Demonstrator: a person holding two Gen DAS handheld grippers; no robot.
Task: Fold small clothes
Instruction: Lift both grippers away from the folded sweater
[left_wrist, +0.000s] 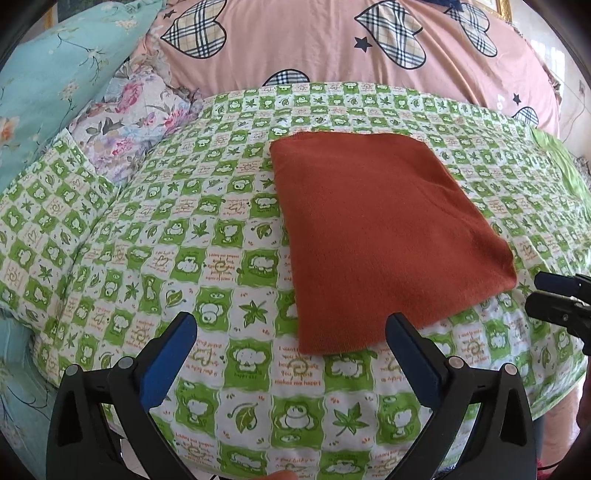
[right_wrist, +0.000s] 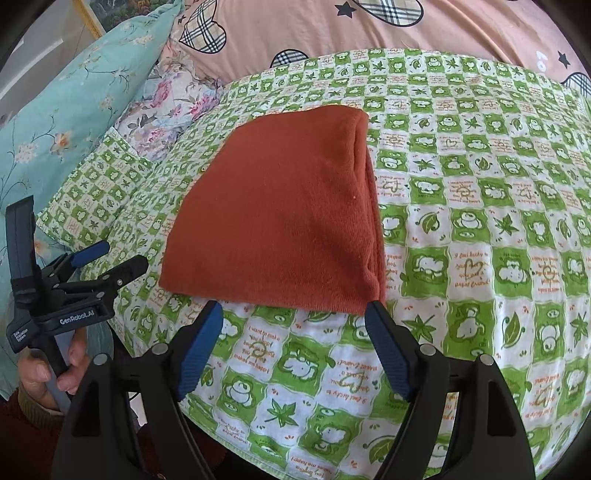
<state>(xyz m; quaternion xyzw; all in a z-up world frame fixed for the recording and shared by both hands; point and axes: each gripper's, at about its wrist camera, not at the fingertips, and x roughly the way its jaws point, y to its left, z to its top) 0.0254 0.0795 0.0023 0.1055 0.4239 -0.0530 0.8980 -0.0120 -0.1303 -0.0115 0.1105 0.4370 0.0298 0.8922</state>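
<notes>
A rust-orange garment (left_wrist: 384, 236) lies folded into a flat rectangle on the green-and-white checked sheet (left_wrist: 207, 258). In the right wrist view the garment (right_wrist: 280, 225) shows stacked layers along its right edge. My left gripper (left_wrist: 291, 328) is open and empty, just short of the garment's near left corner. My right gripper (right_wrist: 293, 317) is open and empty, its fingertips at the garment's near edge. The left gripper also shows at the left of the right wrist view (right_wrist: 110, 262), and the right gripper at the right edge of the left wrist view (left_wrist: 543, 291).
A pink duvet with plaid hearts (left_wrist: 332, 40) is piled behind the sheet. A teal floral pillow (left_wrist: 48, 81) and a purple floral pillow (left_wrist: 129, 122) lie at the back left. The sheet's near edge (right_wrist: 258, 461) drops off below.
</notes>
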